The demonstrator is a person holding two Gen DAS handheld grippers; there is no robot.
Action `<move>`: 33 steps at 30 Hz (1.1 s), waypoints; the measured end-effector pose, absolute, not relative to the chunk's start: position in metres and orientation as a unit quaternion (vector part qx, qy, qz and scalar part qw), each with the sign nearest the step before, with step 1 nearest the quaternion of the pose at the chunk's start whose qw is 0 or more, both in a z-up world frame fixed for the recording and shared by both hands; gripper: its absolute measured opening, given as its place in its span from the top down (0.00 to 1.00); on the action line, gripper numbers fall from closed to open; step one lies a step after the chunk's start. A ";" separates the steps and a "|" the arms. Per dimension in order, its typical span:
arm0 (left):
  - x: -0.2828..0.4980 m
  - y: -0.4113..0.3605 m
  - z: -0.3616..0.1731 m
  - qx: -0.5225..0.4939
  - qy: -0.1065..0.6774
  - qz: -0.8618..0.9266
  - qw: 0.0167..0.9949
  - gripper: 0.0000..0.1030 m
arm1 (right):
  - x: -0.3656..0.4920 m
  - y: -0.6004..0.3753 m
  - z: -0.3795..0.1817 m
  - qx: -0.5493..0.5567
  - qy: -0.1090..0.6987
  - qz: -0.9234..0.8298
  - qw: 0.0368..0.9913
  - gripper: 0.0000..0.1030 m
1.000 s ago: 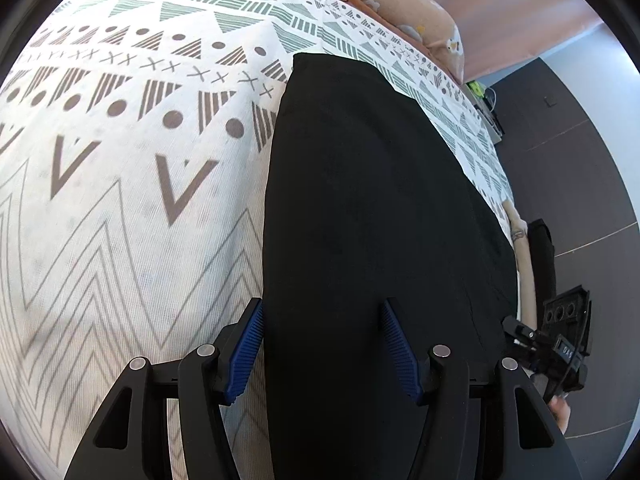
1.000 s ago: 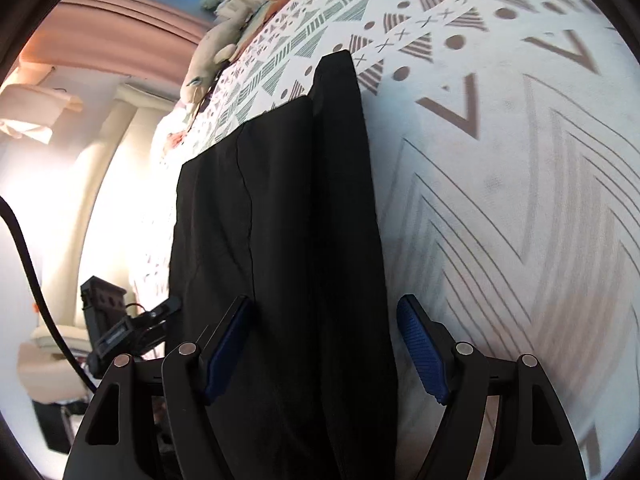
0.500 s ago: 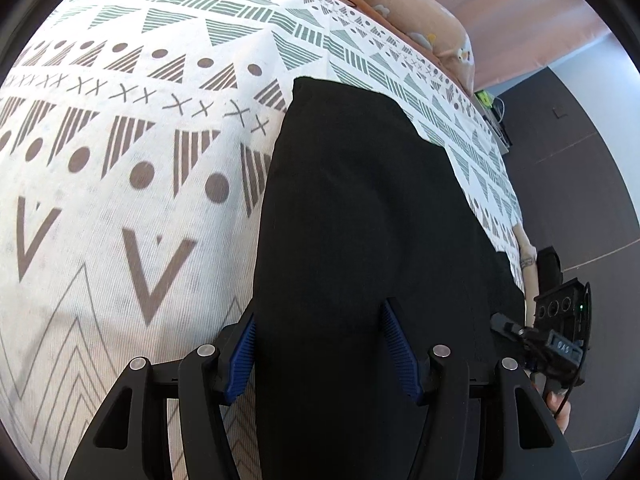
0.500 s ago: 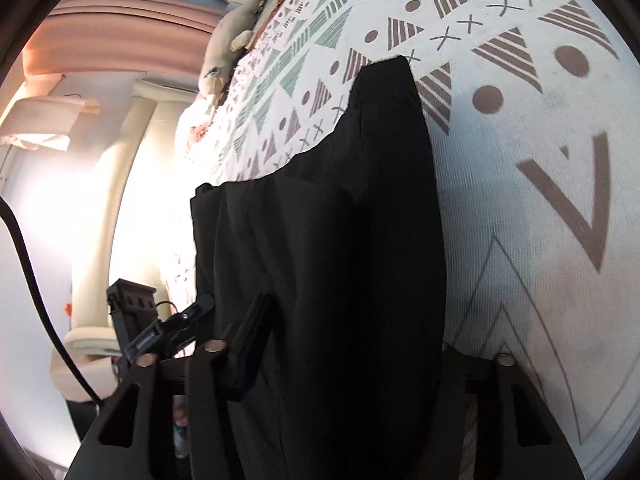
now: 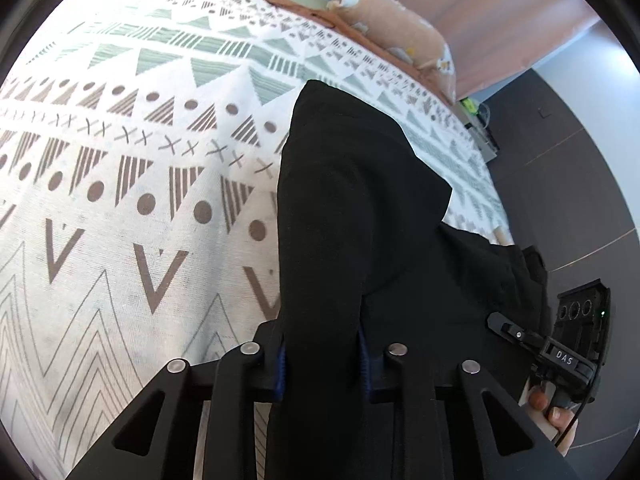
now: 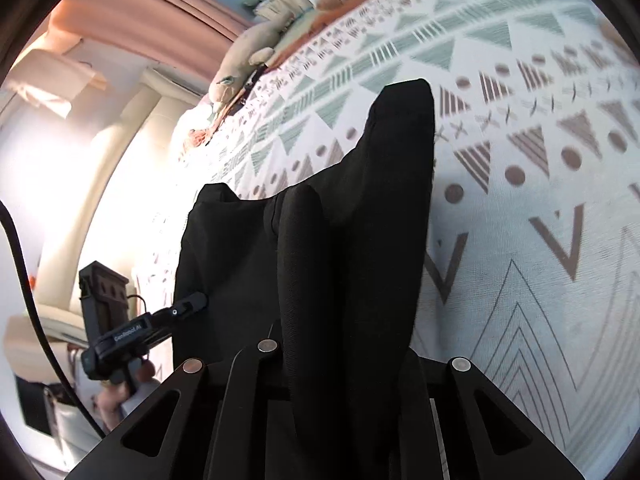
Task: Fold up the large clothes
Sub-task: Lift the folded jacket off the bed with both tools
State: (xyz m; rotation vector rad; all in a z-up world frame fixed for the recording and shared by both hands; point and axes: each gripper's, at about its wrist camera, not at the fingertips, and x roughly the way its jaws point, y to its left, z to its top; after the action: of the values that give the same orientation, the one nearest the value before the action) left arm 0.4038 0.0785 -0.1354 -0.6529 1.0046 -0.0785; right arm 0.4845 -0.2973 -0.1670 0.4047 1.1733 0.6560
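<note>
Left tongs [image 5: 322,360] clenched on black garment [image 5: 360,220], fabric bunched between blue pads. Right tongs [image 6: 344,364] likewise grasping garment edge above patterned bedspread [image 6: 540,160].

Open bedspread [image 5: 132,208] leftward; plush toys [image 5: 392,28] perhaps beyond

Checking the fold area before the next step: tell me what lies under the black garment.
The black garment lies on the patterned bedspread, which shows all around it. The part beneath the cloth is covered. Both tongs, left and right, pinch its near edge.
</note>
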 end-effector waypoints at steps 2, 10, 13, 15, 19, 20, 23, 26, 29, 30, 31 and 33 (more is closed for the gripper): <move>0.398 0.077 -0.127 -0.308 0.464 -0.042 0.830 0.75 | 0.478 -0.297 -0.156 0.179 0.530 0.300 0.772 0.86; 0.371 0.066 -0.088 -0.301 0.432 -0.060 0.848 0.77 | 0.444 -0.307 -0.110 0.165 0.491 0.302 0.800 0.87; 0.360 0.058 -0.070 -0.293 0.419 -0.068 0.857 0.77 | 0.432 -0.307 -0.094 0.161 0.474 0.304 0.810 0.87; 0.354 0.053 -0.059 -0.289 0.411 -0.074 0.862 0.77 | 0.425 -0.311 -0.083 0.159 0.460 0.307 0.818 0.87; 0.340 0.041 -0.036 -0.283 0.392 -0.087 0.871 0.77 | 0.411 -0.321 -0.062 0.161 0.436 0.308 0.830 0.87; 0.336 0.040 -0.030 -0.281 0.388 -0.090 0.873 0.77 | 0.406 -0.324 -0.055 0.160 0.428 0.308 0.834 0.87; 0.332 0.024 -0.014 -0.280 0.377 -0.103 0.877 0.77 | 0.396 -0.335 -0.036 0.157 0.410 0.305 0.845 0.87; 0.330 0.005 0.002 -0.266 0.372 -0.116 0.882 0.77 | 0.388 -0.350 -0.019 0.150 0.394 0.298 0.856 0.87; 0.331 -0.017 0.020 -0.258 0.364 -0.132 0.885 0.77 | 0.382 -0.371 0.001 0.146 0.376 0.289 0.868 0.87; 0.333 -0.025 0.025 -0.258 0.363 -0.138 0.885 0.77 | 0.381 -0.377 0.005 0.147 0.372 0.286 0.871 0.87; 0.335 -0.033 0.031 -0.257 0.363 -0.145 0.884 0.77 | 0.380 -0.386 0.011 0.147 0.367 0.281 0.874 0.87; 0.339 -0.048 0.041 -0.256 0.359 -0.157 0.884 0.77 | 0.377 -0.405 0.022 0.144 0.357 0.269 0.883 0.87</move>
State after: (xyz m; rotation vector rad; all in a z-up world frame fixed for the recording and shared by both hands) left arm 0.3388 -0.0478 0.0407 -0.5321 0.7480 -0.3268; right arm 0.3768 -0.4050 0.0217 0.3003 0.7442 0.5610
